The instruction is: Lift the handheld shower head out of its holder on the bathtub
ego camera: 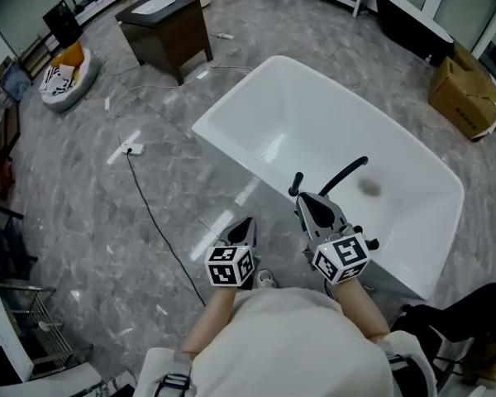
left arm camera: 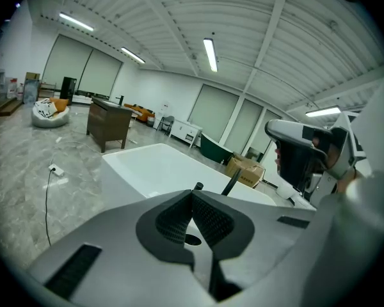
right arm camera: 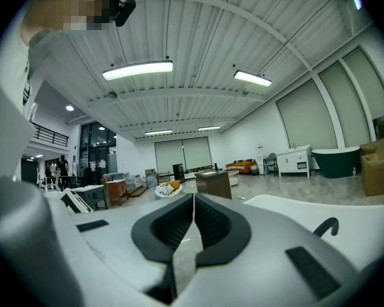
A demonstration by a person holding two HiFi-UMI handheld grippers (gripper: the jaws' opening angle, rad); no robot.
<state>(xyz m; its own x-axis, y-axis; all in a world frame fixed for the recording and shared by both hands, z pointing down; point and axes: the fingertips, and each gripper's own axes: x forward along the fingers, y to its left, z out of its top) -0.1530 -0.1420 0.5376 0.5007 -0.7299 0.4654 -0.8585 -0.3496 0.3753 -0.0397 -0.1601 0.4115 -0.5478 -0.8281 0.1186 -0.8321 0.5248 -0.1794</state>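
Steep downward look at a white freestanding bathtub (ego camera: 314, 114) set slantwise on a grey marbled floor (ego camera: 74, 205), with two hand-held grippers in the foreground by its near rim. On that rim, two black fittings. First, a short post with a rounded cap, apparently the handheld shower head (ego camera: 296, 182), seated in its holder, long axis close to vertical, cap pointing up. Just right of it, a long slim spout (ego camera: 345, 174) reaching out over the basin. By way of markings, black-and-white square patterns on the marker cubes (ego camera: 230, 265) of both grippers. Right gripper (ego camera: 304, 201) nearest the shower head, tips just short of the post in the head view, jaws pressed together with nothing between them. In the right gripper view, only the curved spout (right arm camera: 325, 226) showing, off to the right of the closed tips, above the tub's white rim (right arm camera: 288, 206). Left gripper (ego camera: 246, 223) outside the tub over the floor, left of the shower head and apart from it, jaws likewise pressed together and empty. In the left gripper view, the post's cap (left arm camera: 197, 187) peeking just above the closed tips, with the spout (left arm camera: 232, 181) slanting up to the right beside it. Farther off, a dark wooden cabinet (ego camera: 165, 27), a cardboard box (ego camera: 463, 89) and a black cable (ego camera: 153, 213) trailing across the floor.
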